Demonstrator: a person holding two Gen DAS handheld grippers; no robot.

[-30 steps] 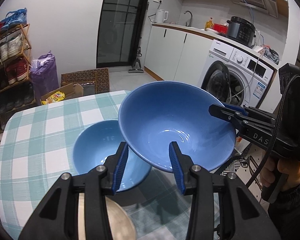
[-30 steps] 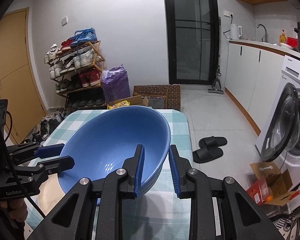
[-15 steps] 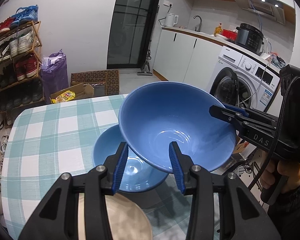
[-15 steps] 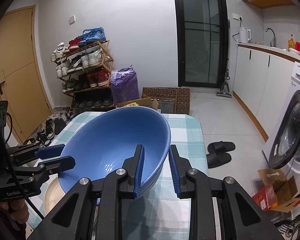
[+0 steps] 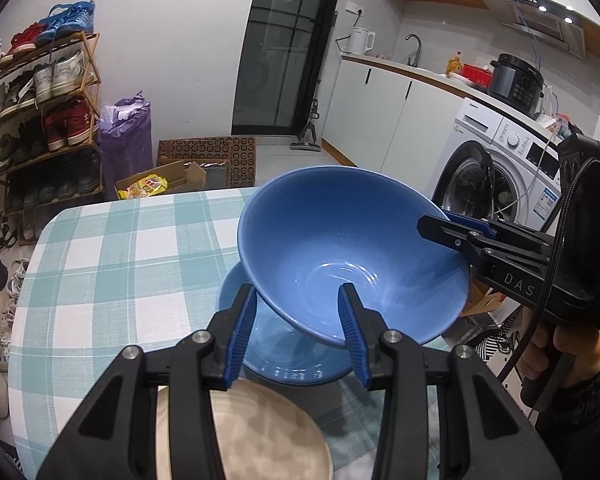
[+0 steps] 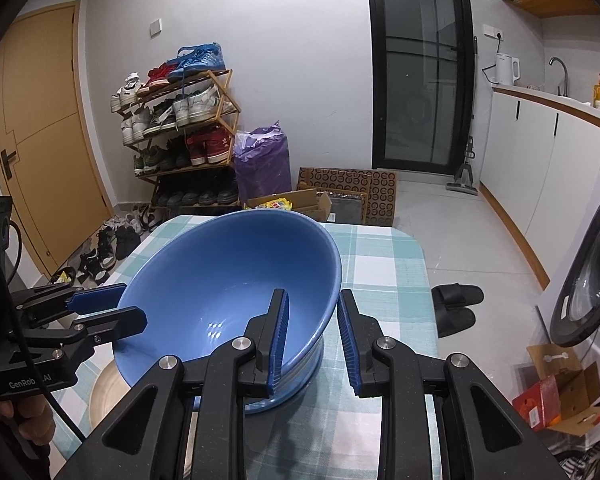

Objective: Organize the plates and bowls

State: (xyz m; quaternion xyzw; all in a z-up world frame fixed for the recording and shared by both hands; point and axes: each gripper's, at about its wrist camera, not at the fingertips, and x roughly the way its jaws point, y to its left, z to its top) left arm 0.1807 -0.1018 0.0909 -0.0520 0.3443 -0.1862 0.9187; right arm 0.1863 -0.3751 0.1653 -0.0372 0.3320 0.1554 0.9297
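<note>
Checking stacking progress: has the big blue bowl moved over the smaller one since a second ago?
Yes. The big blue bowl now covers most of the smaller bowl on the checked table, having shifted leftward over it.

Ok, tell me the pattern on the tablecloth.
The tablecloth is a teal-and-white check, clearest in the left wrist view.

Cool ceiling spotlights [image 5: 542, 8] light the room evenly; glare glints inside the blue bowl [image 5: 352, 256]; fisheye bending and dark vignetting crowd every corner.
</note>
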